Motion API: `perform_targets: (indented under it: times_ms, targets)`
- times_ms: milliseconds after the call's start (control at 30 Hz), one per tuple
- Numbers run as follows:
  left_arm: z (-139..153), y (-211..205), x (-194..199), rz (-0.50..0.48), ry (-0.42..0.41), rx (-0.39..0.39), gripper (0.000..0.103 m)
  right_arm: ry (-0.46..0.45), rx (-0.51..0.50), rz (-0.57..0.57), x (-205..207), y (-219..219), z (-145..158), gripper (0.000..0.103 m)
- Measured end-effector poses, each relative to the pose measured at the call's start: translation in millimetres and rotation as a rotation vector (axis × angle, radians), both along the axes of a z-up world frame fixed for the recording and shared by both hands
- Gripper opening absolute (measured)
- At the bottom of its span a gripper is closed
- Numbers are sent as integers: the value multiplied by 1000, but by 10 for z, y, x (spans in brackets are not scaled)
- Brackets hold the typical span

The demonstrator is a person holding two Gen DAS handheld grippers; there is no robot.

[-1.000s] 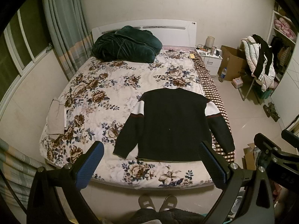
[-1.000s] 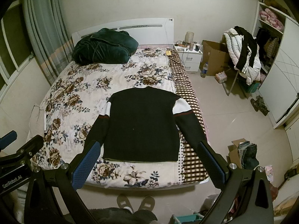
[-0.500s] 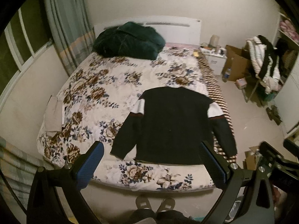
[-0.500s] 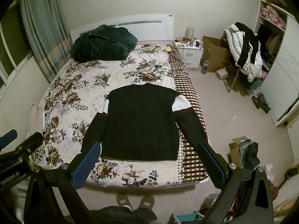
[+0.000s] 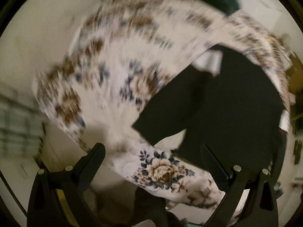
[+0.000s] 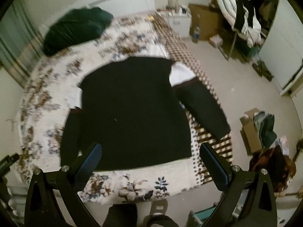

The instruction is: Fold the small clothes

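Observation:
A black sweater [image 6: 132, 109] with white shoulder patches lies flat on the floral bedspread [image 6: 45, 102], sleeves spread, hem toward me. In the left wrist view the sweater [image 5: 227, 109] fills the right side, its left sleeve cuff [image 5: 149, 124] nearest. My left gripper [image 5: 151, 162] is open and empty, low over the bed's near left corner, just short of that cuff. My right gripper [image 6: 150, 160] is open and empty above the sweater's hem. Both views are motion-blurred.
A dark green quilt [image 6: 75, 28] is bunched at the headboard. A checked sheet [image 6: 181, 49] runs along the bed's right edge. On the floor to the right stand a cardboard box [image 6: 202, 22], a clothes-laden chair [image 6: 238, 20] and a box of clothes [image 6: 261, 130].
Both grippers dropped toward the bed. The left one swung left and tilted toward the sweater's left sleeve; the right one came closer over the hem. Both jaws stay open.

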State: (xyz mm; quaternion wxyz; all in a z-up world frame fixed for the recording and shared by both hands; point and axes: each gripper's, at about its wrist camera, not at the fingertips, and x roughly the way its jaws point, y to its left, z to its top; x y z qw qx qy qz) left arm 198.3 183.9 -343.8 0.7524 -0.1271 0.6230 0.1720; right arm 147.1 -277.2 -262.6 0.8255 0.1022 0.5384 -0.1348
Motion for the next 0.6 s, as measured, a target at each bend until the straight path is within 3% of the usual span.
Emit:
perform_targets:
  times_ms: [167, 300, 367, 433, 467, 500, 533, 600]
  targets:
    - [-1515, 583, 131, 254, 150, -195, 103, 124, -8, -42, 533, 145, -1198, 103]
    - [-2230, 789, 117, 406, 153, -309, 97, 205, -47, -49, 886, 302, -1994, 103]
    - [-2382, 810, 115, 441, 123, -360, 86, 243, -64, -51, 1035, 387, -2320, 103]
    - [-2380, 776, 122, 440, 60, -393, 56, 281, -70, -54, 1134, 462, -2595, 103]
    - [-2322, 733, 129, 421, 41, -371, 53, 297, -70, -54, 1193, 495, -2738, 103]
    - [-2274, 713, 127, 406, 14, -367, 31, 316, -73, -55, 1211, 535, -2840, 103]
    - [-2196, 700, 113, 393, -28, -387, 16, 328, -72, -55, 1217, 543, -2910, 103]
    - [-1935, 695, 108, 364, -74, -360, 12, 349, -66, -52, 1238, 569, -3017, 103]
